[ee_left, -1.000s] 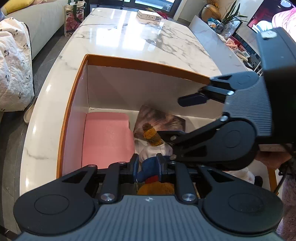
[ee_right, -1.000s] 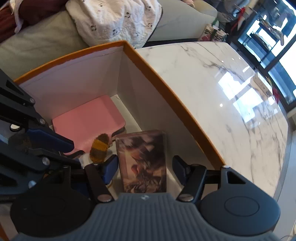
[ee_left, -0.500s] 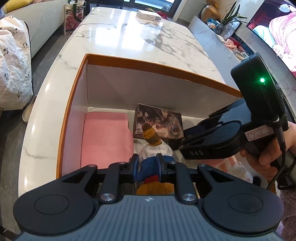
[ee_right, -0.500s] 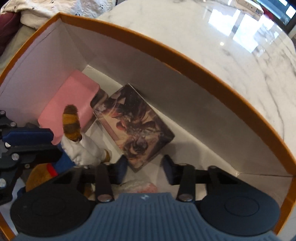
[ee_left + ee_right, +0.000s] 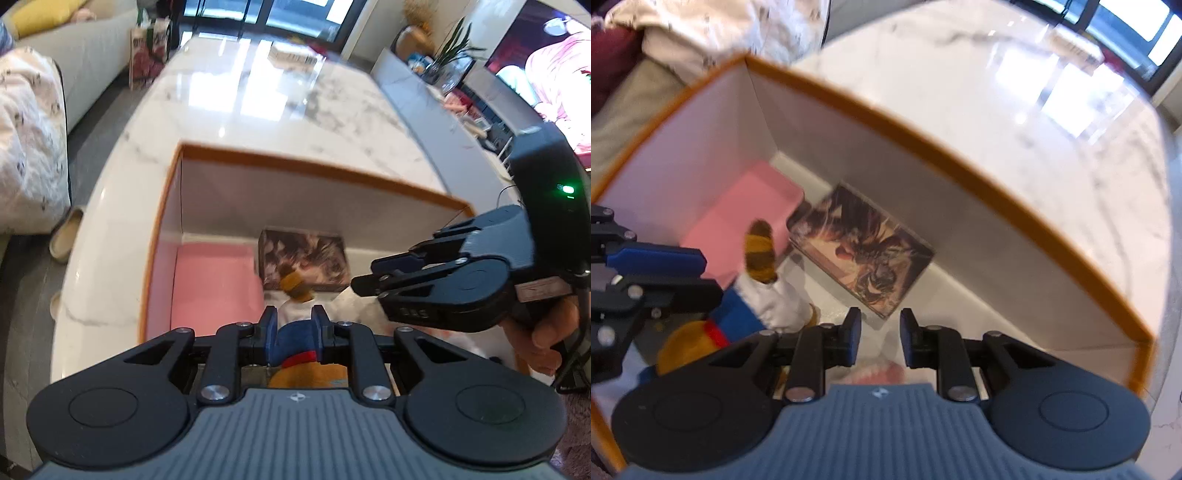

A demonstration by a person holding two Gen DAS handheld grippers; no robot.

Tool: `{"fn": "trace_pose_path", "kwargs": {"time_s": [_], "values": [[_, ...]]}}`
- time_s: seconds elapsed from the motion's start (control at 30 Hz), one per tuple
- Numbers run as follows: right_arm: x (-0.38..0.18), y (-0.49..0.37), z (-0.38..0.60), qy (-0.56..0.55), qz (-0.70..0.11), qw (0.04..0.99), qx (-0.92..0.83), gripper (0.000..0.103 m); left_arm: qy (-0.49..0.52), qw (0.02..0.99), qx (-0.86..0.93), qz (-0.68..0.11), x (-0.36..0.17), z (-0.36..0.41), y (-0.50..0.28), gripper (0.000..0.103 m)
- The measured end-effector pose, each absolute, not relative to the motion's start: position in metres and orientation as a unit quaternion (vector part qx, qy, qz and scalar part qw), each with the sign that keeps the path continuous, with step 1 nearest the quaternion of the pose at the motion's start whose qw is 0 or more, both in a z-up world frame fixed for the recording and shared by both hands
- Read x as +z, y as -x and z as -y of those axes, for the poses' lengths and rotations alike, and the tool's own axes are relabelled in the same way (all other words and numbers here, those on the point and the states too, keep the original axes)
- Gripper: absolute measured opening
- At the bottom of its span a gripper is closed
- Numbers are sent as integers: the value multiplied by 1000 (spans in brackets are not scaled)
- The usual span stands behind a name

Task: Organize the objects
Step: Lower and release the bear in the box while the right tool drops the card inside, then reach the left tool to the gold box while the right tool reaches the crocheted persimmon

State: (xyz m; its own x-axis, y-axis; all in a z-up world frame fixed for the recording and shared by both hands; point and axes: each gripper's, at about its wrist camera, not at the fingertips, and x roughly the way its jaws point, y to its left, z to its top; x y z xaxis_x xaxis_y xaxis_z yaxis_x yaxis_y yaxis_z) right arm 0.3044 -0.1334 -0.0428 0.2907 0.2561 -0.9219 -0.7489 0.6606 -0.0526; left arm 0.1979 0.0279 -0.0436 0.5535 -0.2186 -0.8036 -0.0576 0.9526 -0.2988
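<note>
An orange-rimmed white box (image 5: 317, 166) stands on the marble table; it also shows in the right wrist view (image 5: 923, 136). Inside lie a pink block (image 5: 214, 280) (image 5: 738, 218) and a dark picture box (image 5: 303, 258) (image 5: 864, 254). My left gripper (image 5: 294, 334) is shut on a plush doll (image 5: 295, 343) with blue, white and striped orange parts, held over the box; the doll shows in the right wrist view (image 5: 757, 288). My right gripper (image 5: 880, 338) is empty with a narrow gap between its jaws, above the box's near side; it shows in the left wrist view (image 5: 369, 277).
A sofa with a white blanket (image 5: 26, 147) is at the left of the table. A small white carton (image 5: 291, 57) lies at the table's far end. A low cabinet with plants (image 5: 450, 62) and a TV (image 5: 554, 55) are at the right. A pink-and-white thing (image 5: 882, 373) lies under my right gripper.
My right gripper has let go of the picture box, which now lies against the far wall, and has drawn back and narrowed. My left gripper has lifted a little with the doll.
</note>
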Motion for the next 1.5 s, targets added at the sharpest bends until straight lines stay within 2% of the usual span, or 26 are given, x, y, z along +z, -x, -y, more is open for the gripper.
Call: {"fn": "trace_pose_path", "kwargs": {"time_s": [0.17,0.27,0.33,0.43,0.47,0.53,0.73,0.87,1.1,1.17,1.2,1.23,1.5], "values": [[5,-269,162,174,-460,811,317,27,142,881,-67,-446,-12,-20,-171,22],[31,-237,178,131,-437,835,308,34,148,883,-91,-437,3,-15,-151,27],[44,-227,183,105,-423,847,304,49,151,881,-106,-435,9,-12,-136,30],[52,-199,193,78,-406,863,291,52,150,877,-119,-441,13,-3,-118,36],[49,-189,198,69,-402,868,282,52,148,876,-121,-443,14,-1,-111,38],[44,-170,207,45,-391,880,267,52,139,875,-123,-447,12,7,-98,55],[25,-117,249,-28,-392,891,229,52,96,868,-136,-468,3,33,-60,63],[7,-83,268,-43,-386,900,201,54,73,857,-145,-488,-12,50,-37,63],[-32,-61,281,-74,-426,882,188,54,10,853,-144,-502,-44,75,-10,69],[-40,-55,280,-73,-435,876,194,59,-5,850,-141,-507,-54,81,-5,69],[-44,-52,278,-69,-438,875,195,68,-13,848,-139,-512,-58,83,-4,70],[-47,-48,277,-62,-439,875,196,73,-20,846,-135,-515,-62,85,-2,70],[-74,-30,264,-22,-464,862,202,74,-73,841,-123,-522,-83,96,7,75]]}}
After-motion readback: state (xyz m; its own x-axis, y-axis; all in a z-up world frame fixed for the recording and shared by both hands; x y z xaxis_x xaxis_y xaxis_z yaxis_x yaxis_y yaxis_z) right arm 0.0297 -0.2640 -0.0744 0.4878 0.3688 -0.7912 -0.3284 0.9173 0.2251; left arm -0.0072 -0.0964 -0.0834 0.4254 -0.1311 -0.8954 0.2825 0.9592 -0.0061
